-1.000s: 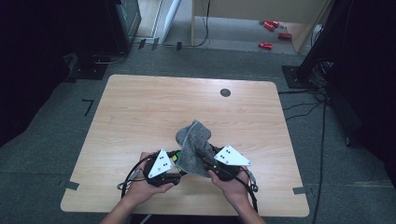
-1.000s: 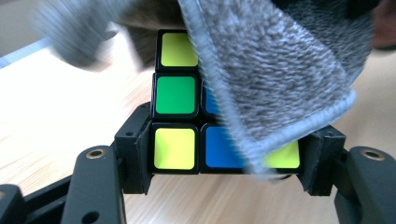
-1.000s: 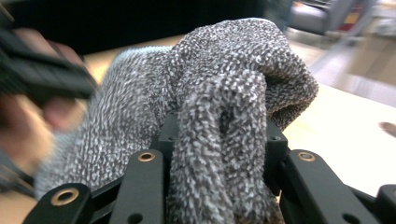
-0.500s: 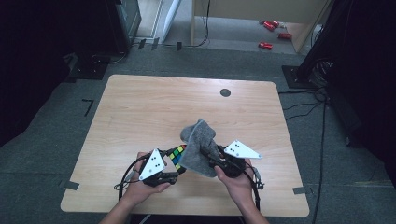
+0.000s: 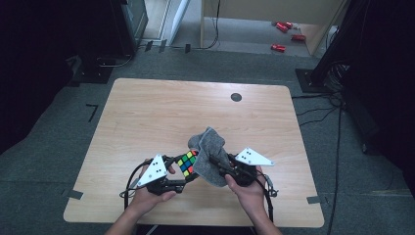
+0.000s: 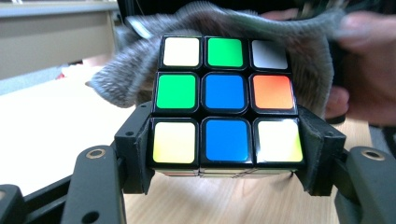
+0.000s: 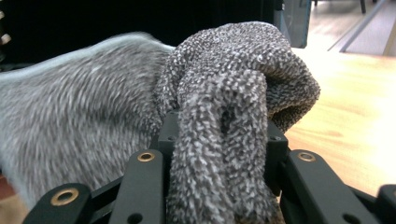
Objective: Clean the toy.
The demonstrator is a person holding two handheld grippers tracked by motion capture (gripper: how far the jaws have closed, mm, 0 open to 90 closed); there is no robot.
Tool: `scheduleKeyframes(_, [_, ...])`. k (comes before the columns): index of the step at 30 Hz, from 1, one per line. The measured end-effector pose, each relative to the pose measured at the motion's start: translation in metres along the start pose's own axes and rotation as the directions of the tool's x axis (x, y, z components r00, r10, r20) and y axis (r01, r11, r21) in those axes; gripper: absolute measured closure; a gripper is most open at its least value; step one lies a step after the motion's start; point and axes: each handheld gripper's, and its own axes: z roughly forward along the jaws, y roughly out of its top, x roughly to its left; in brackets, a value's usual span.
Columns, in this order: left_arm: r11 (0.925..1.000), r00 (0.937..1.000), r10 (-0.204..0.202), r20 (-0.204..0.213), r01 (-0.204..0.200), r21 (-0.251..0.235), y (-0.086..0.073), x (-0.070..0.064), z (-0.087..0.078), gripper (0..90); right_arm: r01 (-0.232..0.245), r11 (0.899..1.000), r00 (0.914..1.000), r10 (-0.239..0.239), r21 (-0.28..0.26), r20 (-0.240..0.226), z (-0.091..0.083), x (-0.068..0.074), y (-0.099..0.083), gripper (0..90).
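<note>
A colourful puzzle cube (image 5: pixel 187 163) (image 6: pixel 226 105) is held above the table's near edge, clamped between the jaws of my left gripper (image 5: pixel 182 171) (image 6: pixel 226 149). Its face toward the left gripper view has blue, green, yellow, white and orange tiles. A grey towelling cloth (image 5: pixel 209 152) (image 7: pixel 224 107) is bunched between the jaws of my right gripper (image 5: pixel 218 164) (image 7: pixel 219 140), which is shut on it. The cloth (image 6: pixel 126 79) hangs right behind and beside the cube, touching it on the right.
The wooden table (image 5: pixel 161 112) has a small black round cap (image 5: pixel 236 97) near its far edge. Red items (image 5: pixel 279 47) lie on the floor beyond. Dark stands and cables flank the table on both sides.
The grippers have drawn slightly apart and the cube has come out from under the cloth, its coloured face now showing. The cloth has shifted right with the right gripper.
</note>
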Motion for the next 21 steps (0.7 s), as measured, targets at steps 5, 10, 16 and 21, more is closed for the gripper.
scheduleKeyframes(5, [0.996,0.9966,-0.073,0.039,0.075,-0.048,0.0,0.005,-0.004,35.0,0.039,0.999,0.9988,-0.04,-0.037,-0.027,0.001,0.009,0.001,63.8])
scheduleKeyframes(10, [0.9898,0.9917,-0.122,0.04,0.125,-0.068,0.0,0.009,-0.007,34.9,-0.03,0.998,0.9971,0.027,-0.047,-0.072,0.007,0.007,-0.008,64.3])
scheduleKeyframes(16, [0.981,0.9878,-0.155,0.016,0.156,-0.115,0.002,0.013,-0.011,35.0,-0.004,0.999,0.9901,0.01,0.042,-0.14,0.022,0.023,-0.023,65.0])
scheduleKeyframes(21, [0.9786,0.9858,-0.167,-0.02,0.163,-0.125,0.003,0.017,-0.015,35.0,0.129,0.98,0.9686,-0.092,0.149,-0.231,0.037,0.043,-0.035,64.7])
